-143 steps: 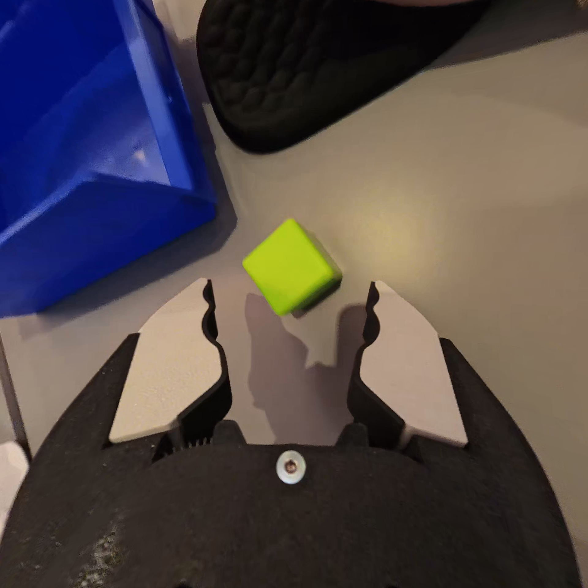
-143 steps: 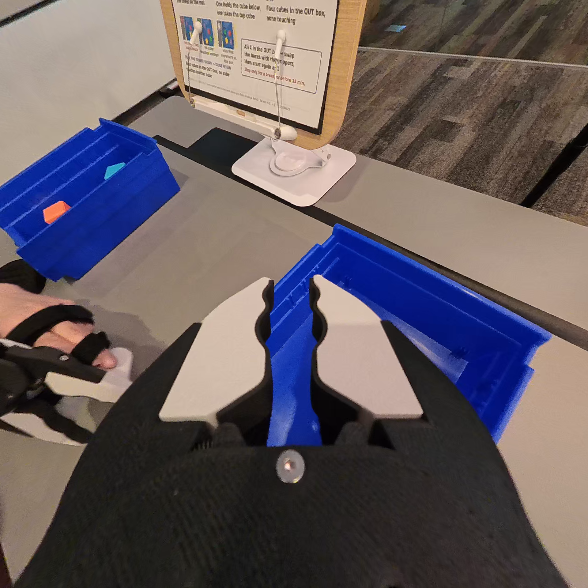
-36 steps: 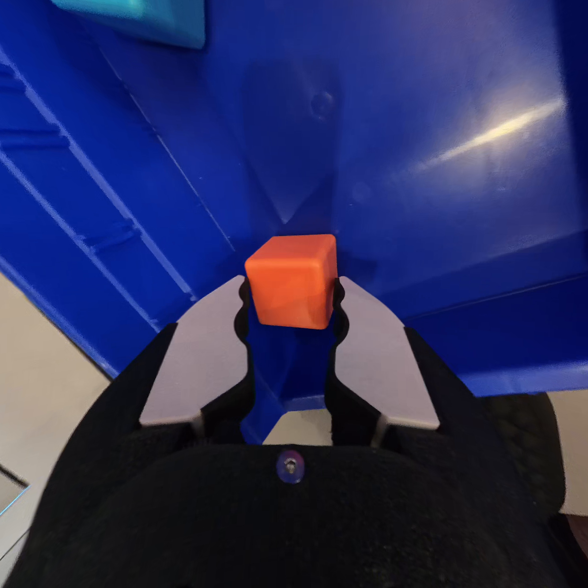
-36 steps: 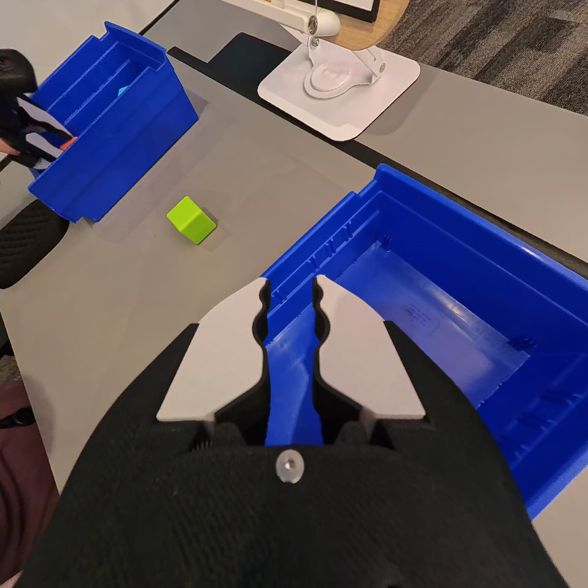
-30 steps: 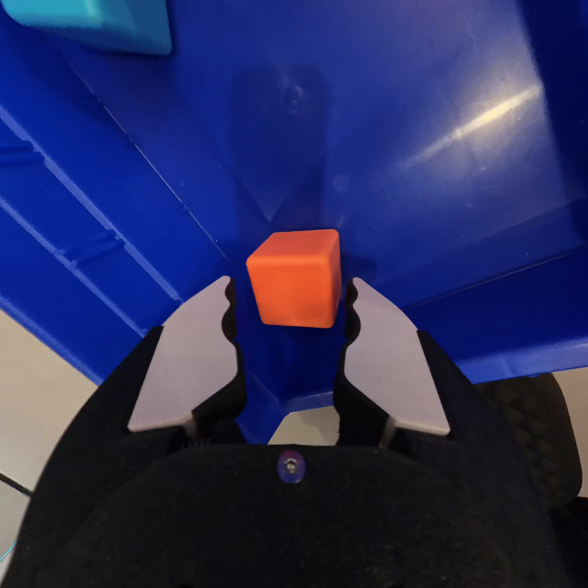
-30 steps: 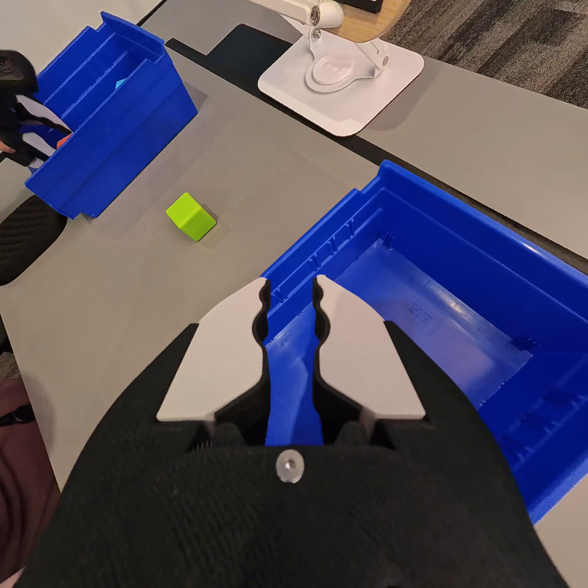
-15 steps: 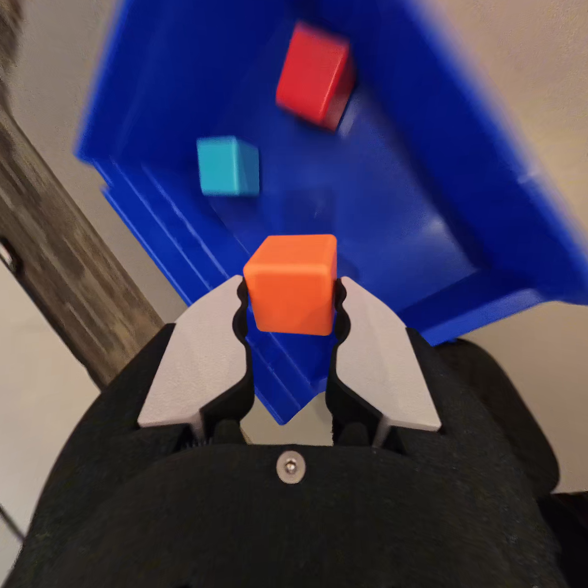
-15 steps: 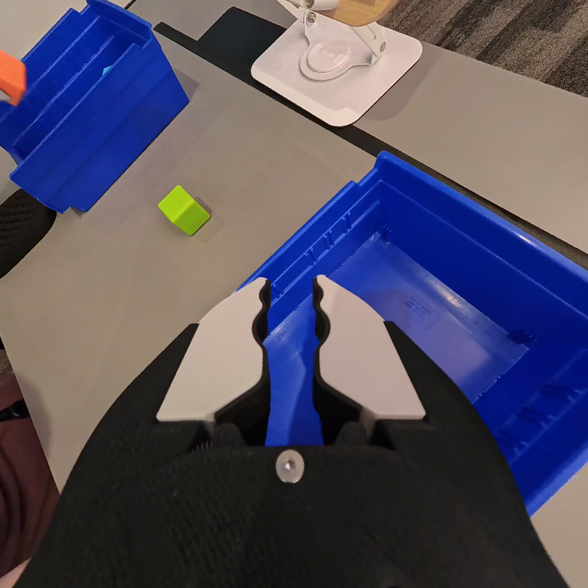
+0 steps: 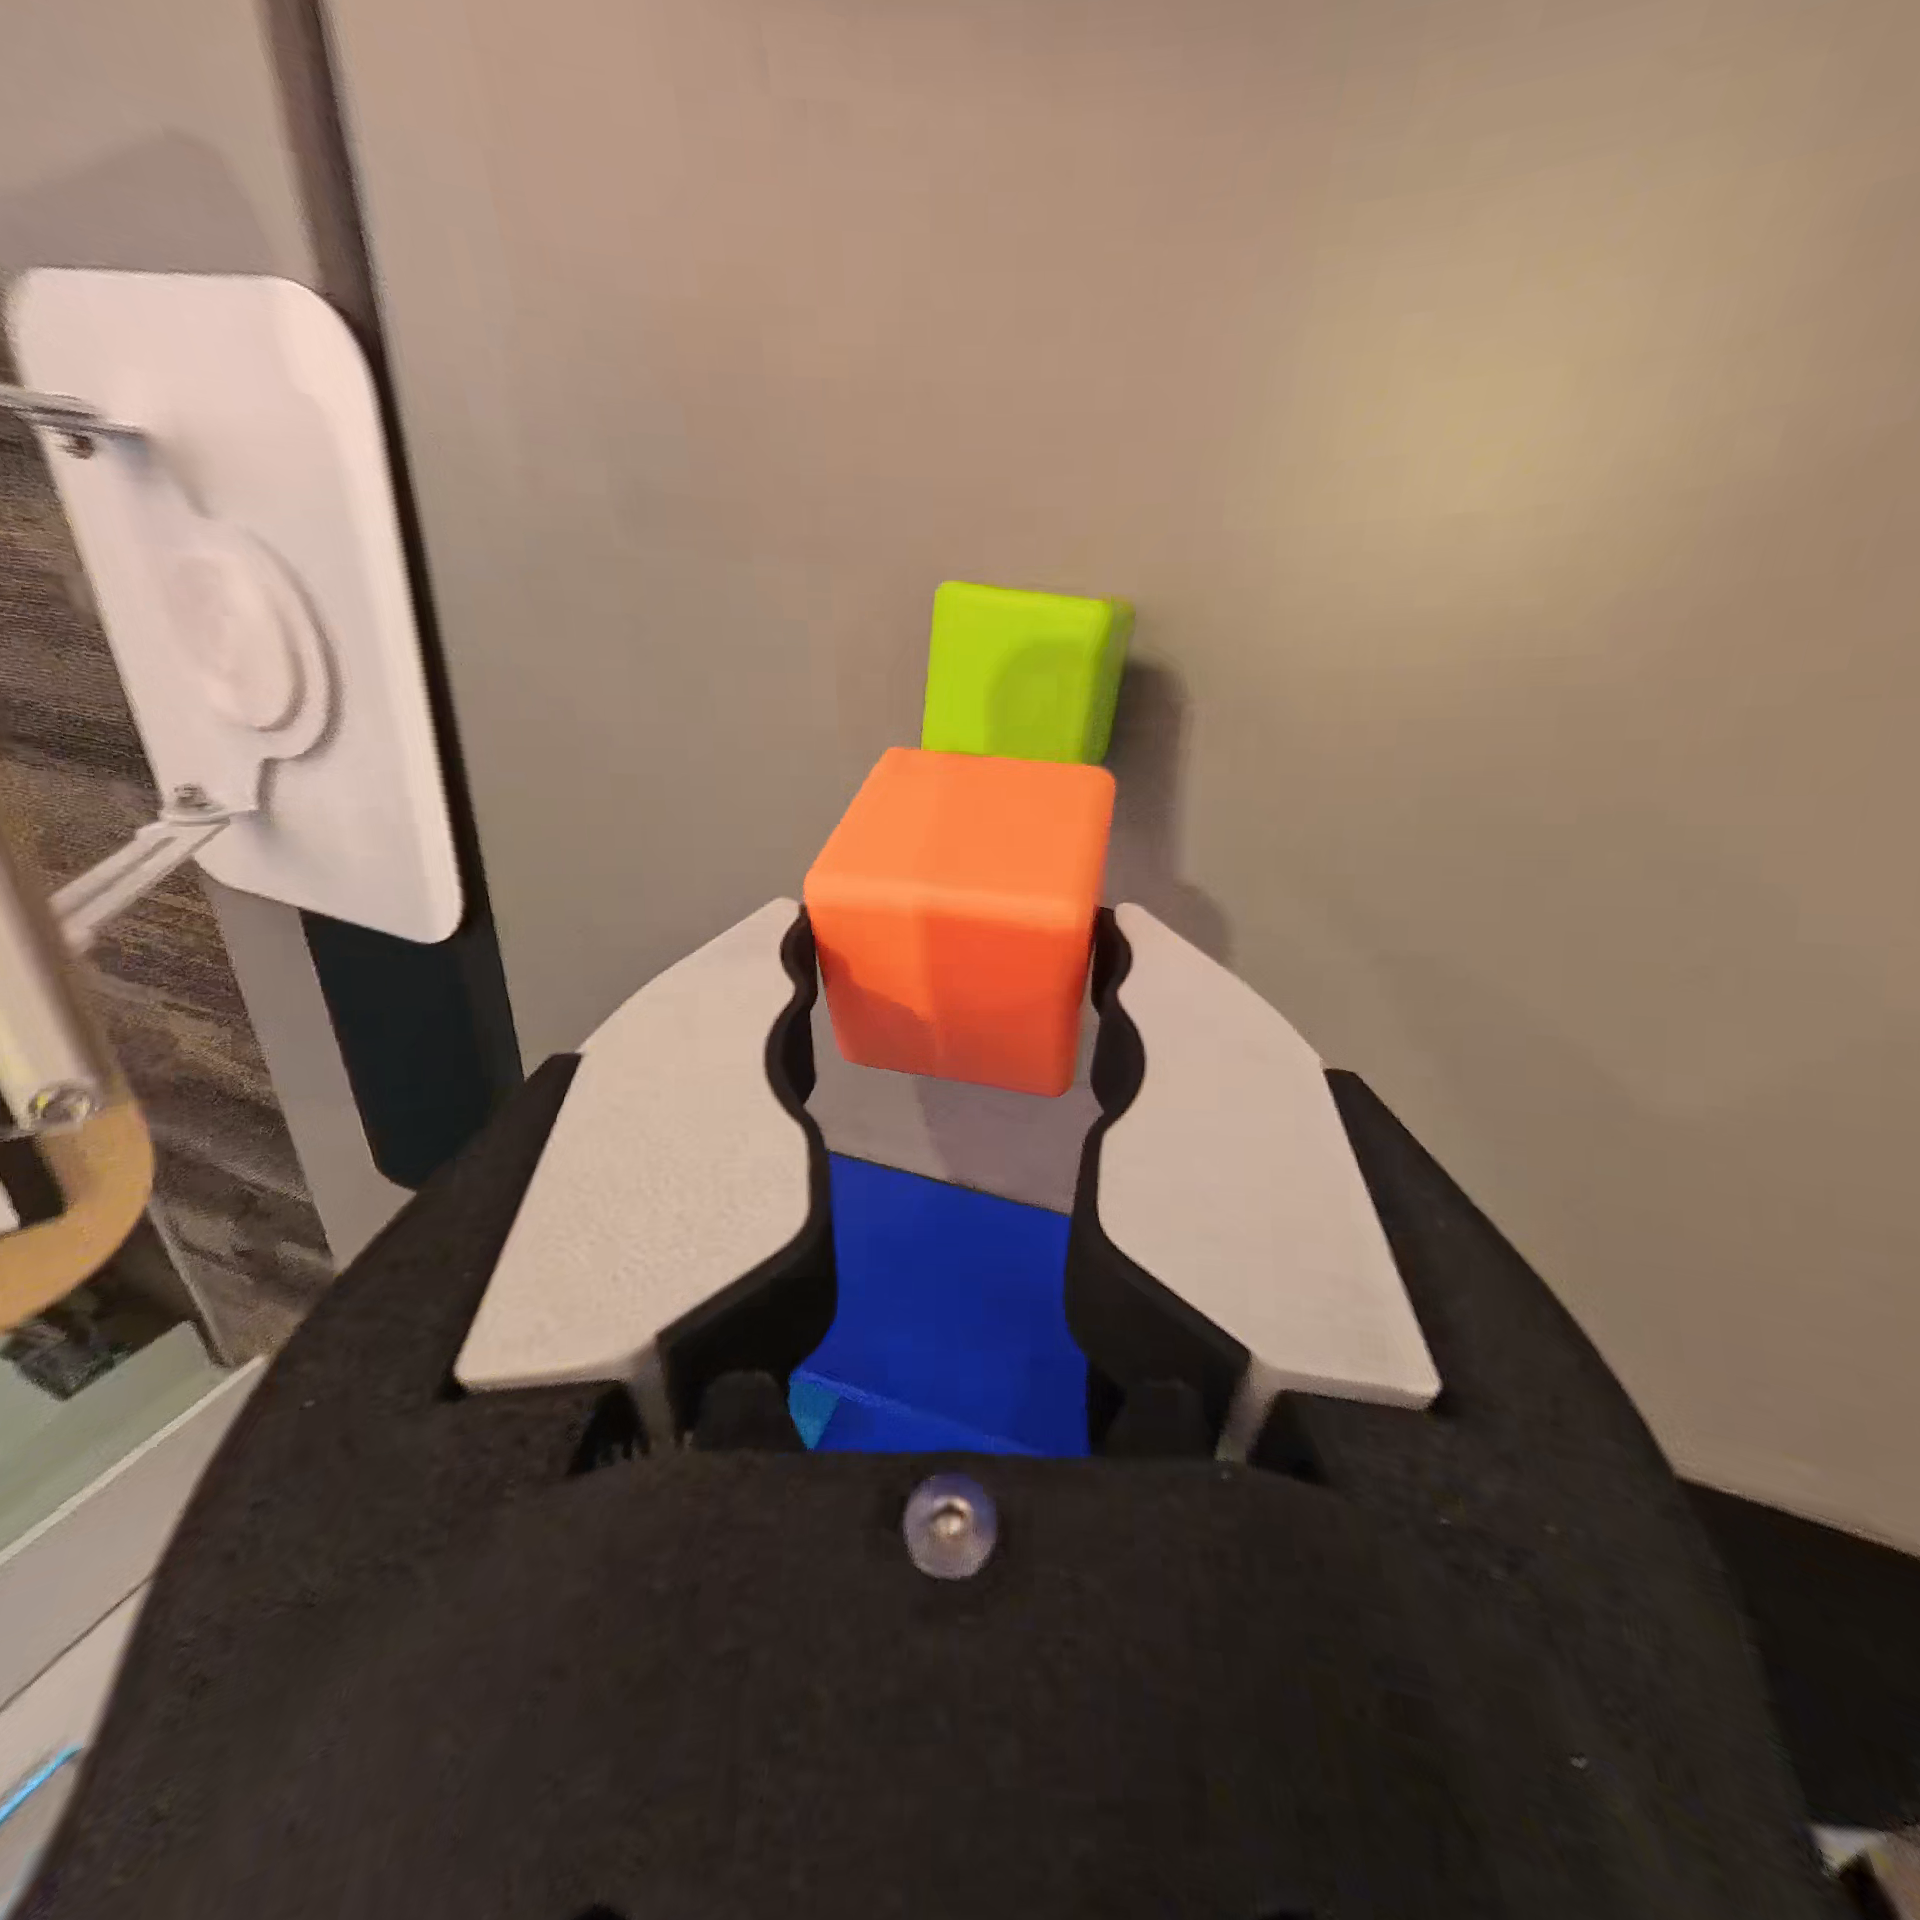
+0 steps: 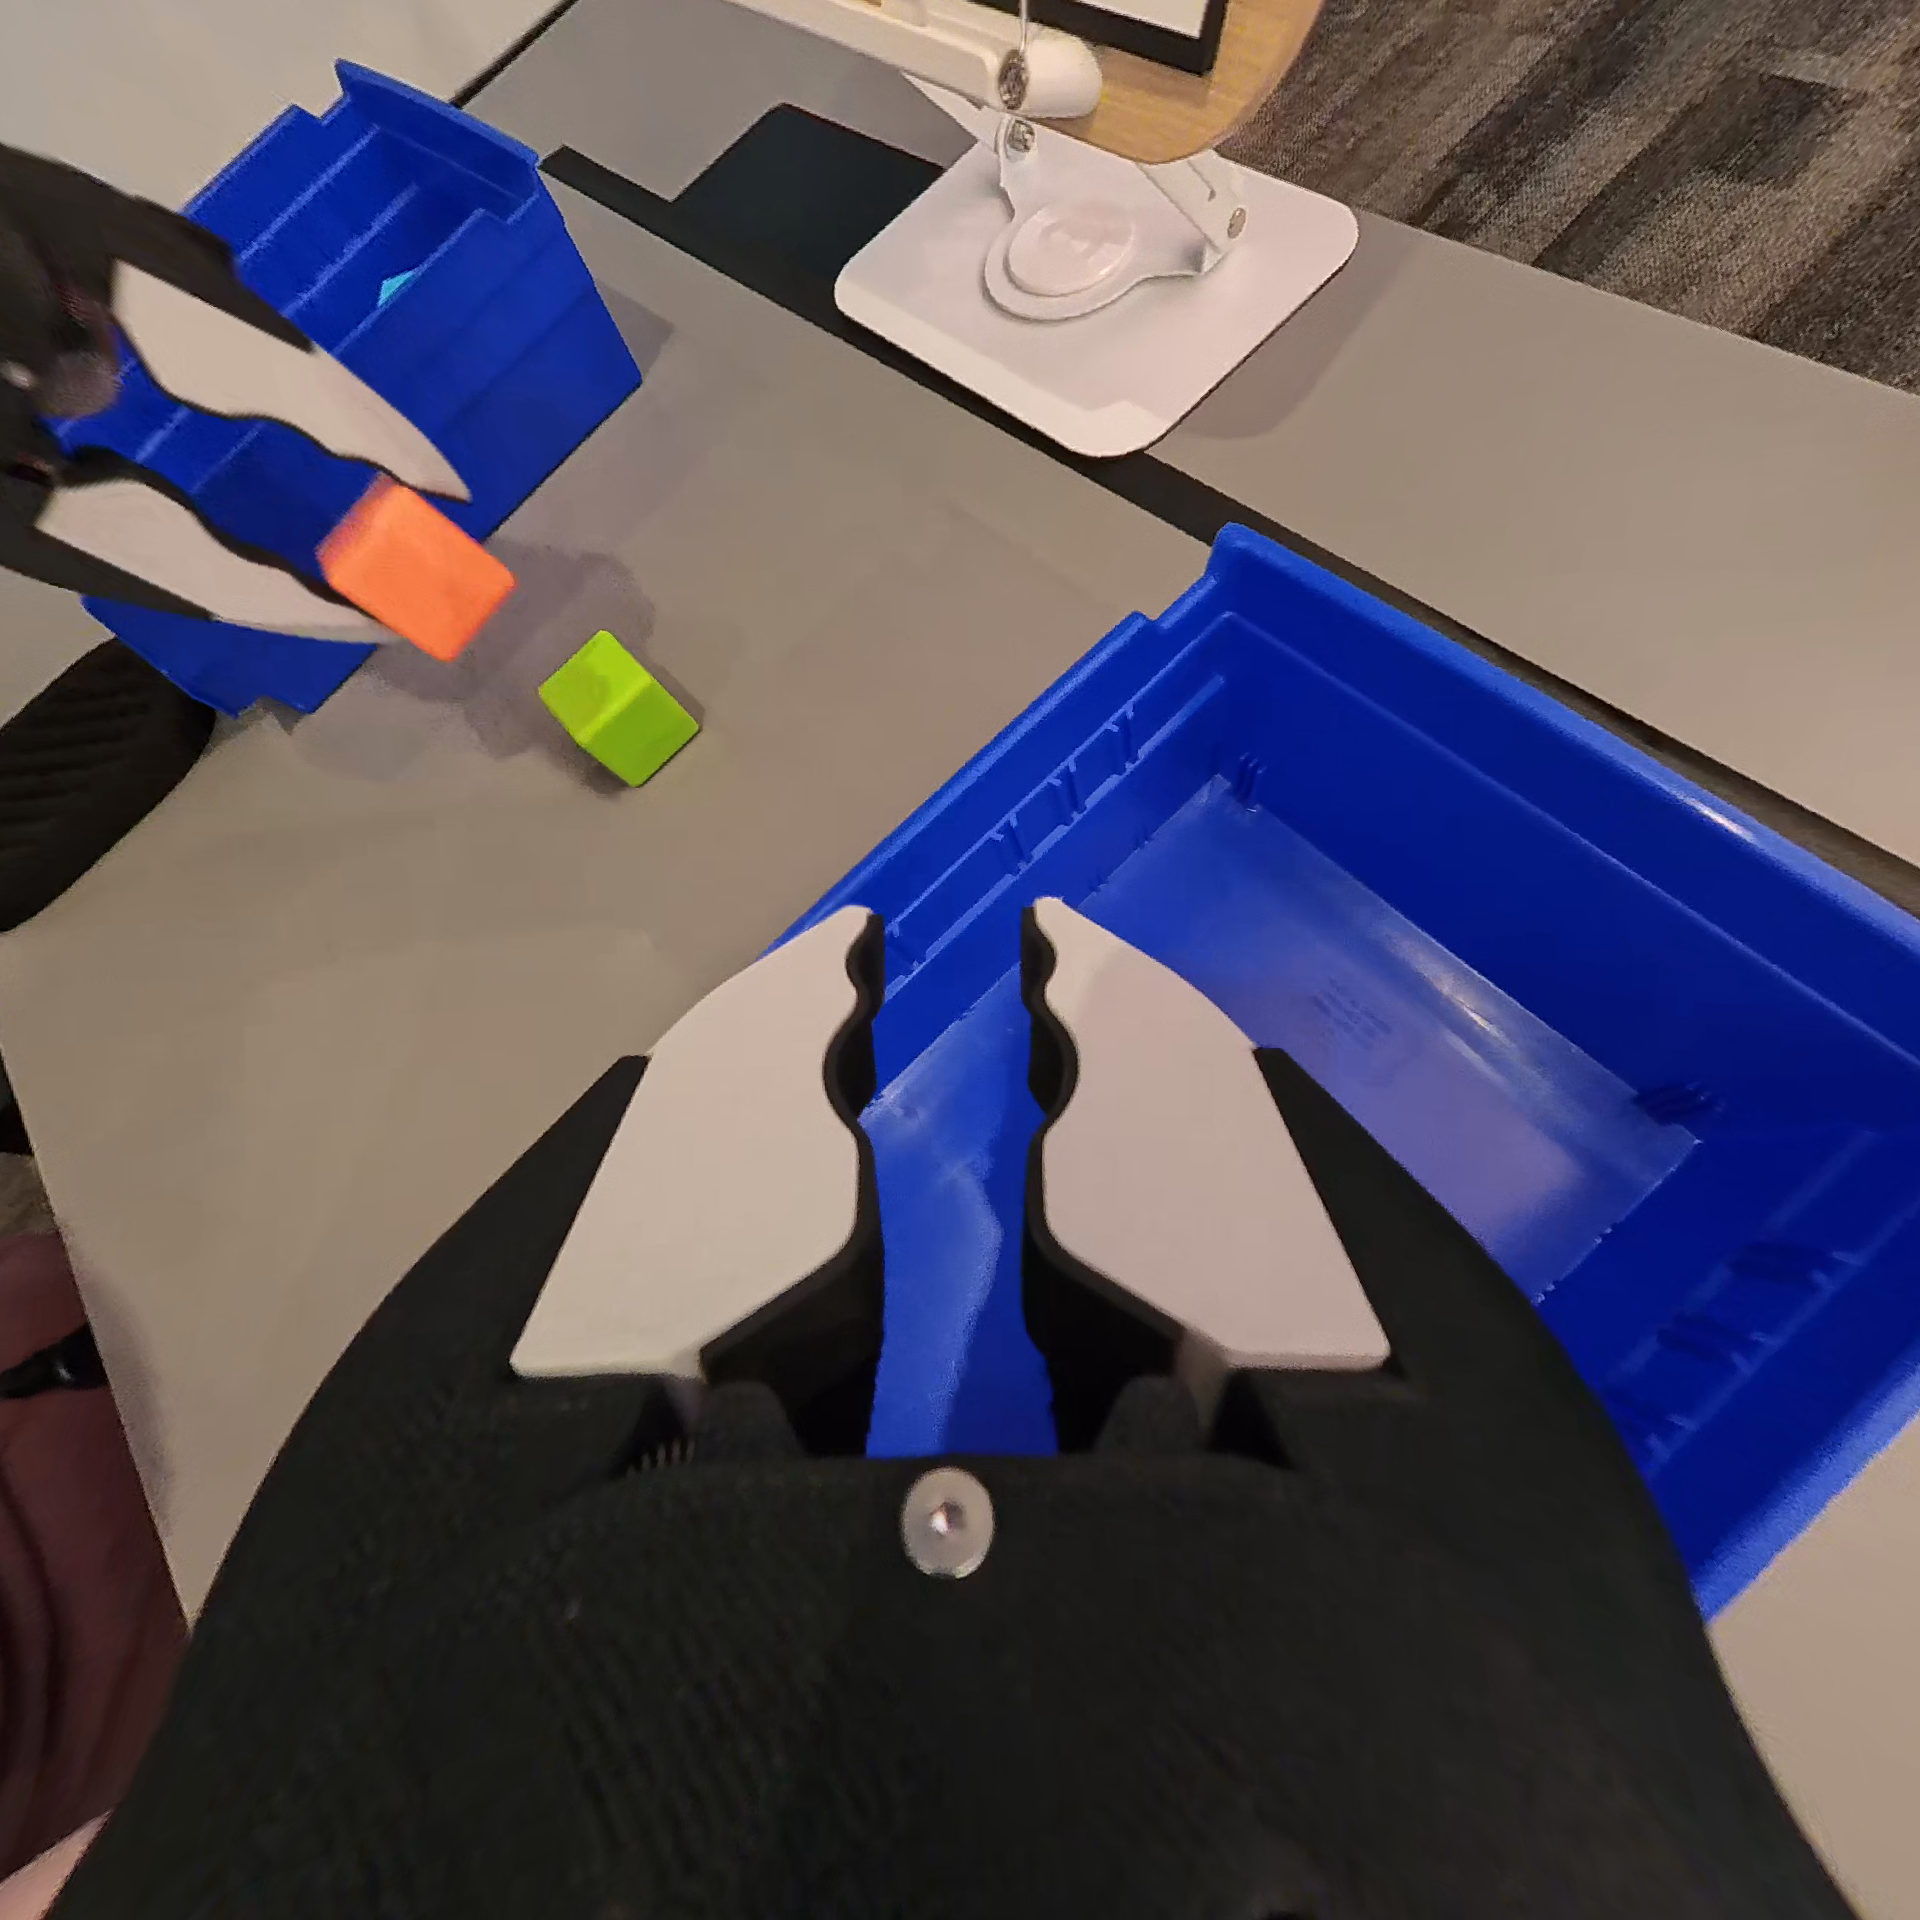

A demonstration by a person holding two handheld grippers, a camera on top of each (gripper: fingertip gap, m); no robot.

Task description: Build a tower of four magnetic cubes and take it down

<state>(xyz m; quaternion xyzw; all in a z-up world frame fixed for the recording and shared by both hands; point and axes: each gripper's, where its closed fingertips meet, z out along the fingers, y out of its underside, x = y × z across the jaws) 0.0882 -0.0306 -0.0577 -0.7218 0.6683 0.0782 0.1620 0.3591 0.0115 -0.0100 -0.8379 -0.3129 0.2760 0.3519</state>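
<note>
On the left, a blue bin (image 10: 436, 301) stands on the grey desk (image 10: 883, 582), and a cyan cube (image 10: 397, 287) shows inside it. In front of that bin the left gripper (image 9: 951, 935) is clamped on an orange cube (image 9: 956, 925), its two pale fingers (image 9: 675, 1132) pressed against opposite side faces. The orange cube is in the air, clear of the desk, tilted with one corner dipping toward the desk in the right wrist view. A cube has no long axis; here the held faces run along the fingers.

Just beyond and below it, a green cube (image 10: 618, 709) sits flat on the desk, near the orange one but apart from it. It is turned so that one vertical edge faces the right gripper. In the left wrist view a round recess shows on its top face.

Farther right, at the back, a white stand base (image 10: 1101, 281) rests on the desk. On the right, a second blue bin (image 10: 1455, 831) lies with its long axis slanting away to the right. The right gripper (image 10: 951, 925) hovers over its near end, its fingers a narrow gap apart and gripping nothing.
</note>
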